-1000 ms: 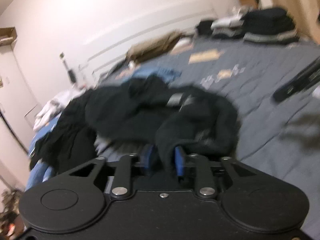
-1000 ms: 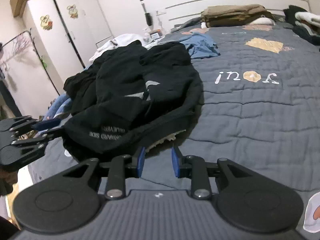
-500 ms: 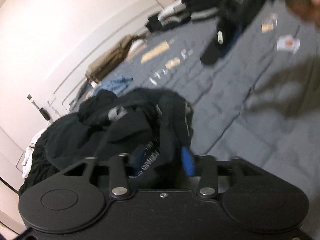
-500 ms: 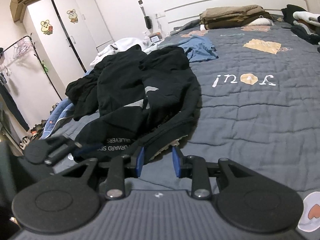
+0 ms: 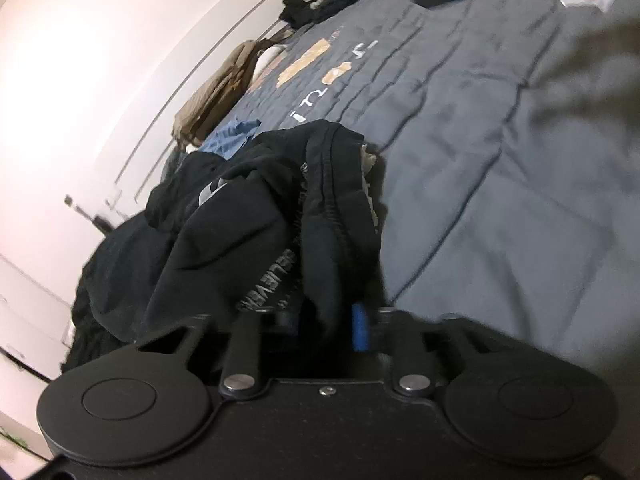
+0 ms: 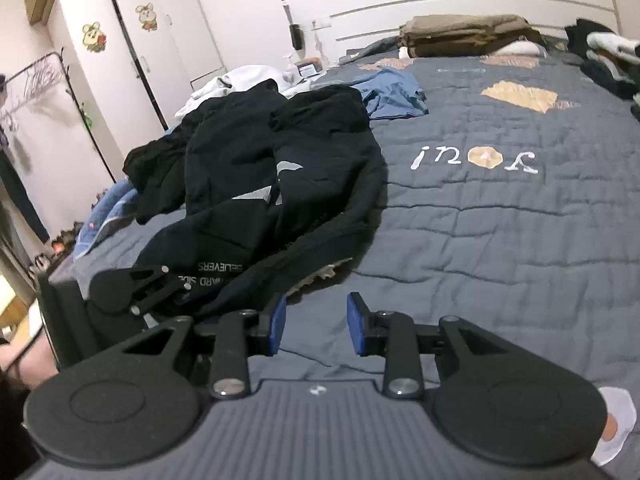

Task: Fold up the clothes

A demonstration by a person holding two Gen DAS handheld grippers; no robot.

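Note:
A crumpled black sweatshirt [image 6: 280,184] with white lettering lies on the grey quilted bed [image 6: 500,240]. My left gripper [image 5: 326,328] is shut on the sweatshirt's [image 5: 248,248] hem, whose black cloth bunches between the blue pads and hides the left one. From the right wrist view the left gripper [image 6: 160,282] shows at the garment's near left edge. My right gripper [image 6: 316,322] stands open just above the quilt, right of the hem, with nothing between its fingers.
A blue garment [image 6: 394,94] lies beyond the sweatshirt. Folded brown clothes [image 6: 468,34] sit at the headboard and a dark pile [image 6: 604,60] at the far right. White wardrobe doors [image 6: 132,60] and a clothes rack [image 6: 36,88] stand left of the bed.
My left gripper has closed in on the sweatshirt's hem and rolled over, tilting its view. The right gripper has edged slightly forward and stayed open.

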